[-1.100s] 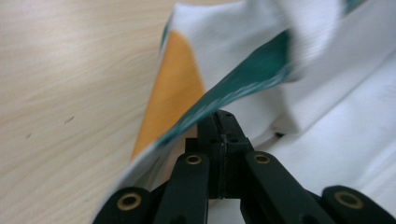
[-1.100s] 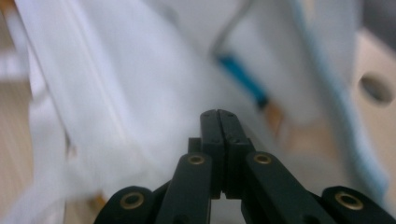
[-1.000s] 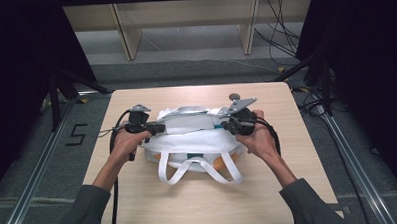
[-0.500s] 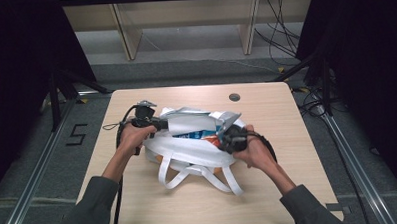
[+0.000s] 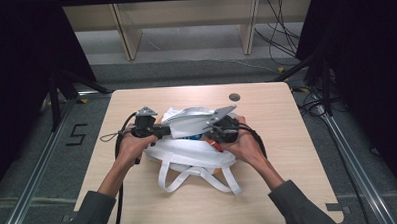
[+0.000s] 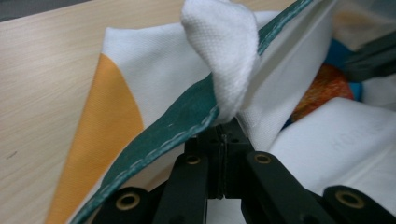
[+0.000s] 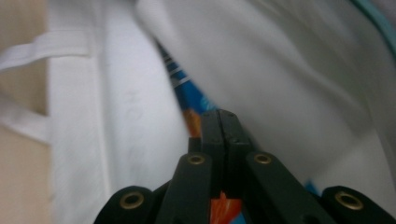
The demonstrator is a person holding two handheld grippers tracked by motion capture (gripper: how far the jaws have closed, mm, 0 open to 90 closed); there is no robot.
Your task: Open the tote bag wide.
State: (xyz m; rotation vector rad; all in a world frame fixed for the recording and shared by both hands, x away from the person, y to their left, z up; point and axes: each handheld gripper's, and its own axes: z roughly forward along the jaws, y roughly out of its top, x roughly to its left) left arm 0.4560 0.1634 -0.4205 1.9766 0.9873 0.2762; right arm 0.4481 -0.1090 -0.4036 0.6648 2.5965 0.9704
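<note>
Tote bag point(image 5: 190, 150) at table point(image 5: 298, 153) centre, mouth up | left gripper point(image 6: 223, 135) clenched on green-edged rim point(image 6: 187, 119) | right gripper point(image 7: 219, 122) closed, apparently pinching opposite rim | advice: spread evenly, keep mouth taut, avoid snagging packets point(image 5: 200, 138) inside.

A white cloth bag point(image 5: 193, 149) lies in the middle of the table. Its mouth is pulled open, and the far edge is lifted up. The rim has a dark green band point(image 6: 187, 116), and one side has an orange patch point(image 6: 105, 130). Two white straps point(image 5: 189, 177) flop on the near side. Inside sits a blue and orange packet point(image 7: 187, 98).
</note>
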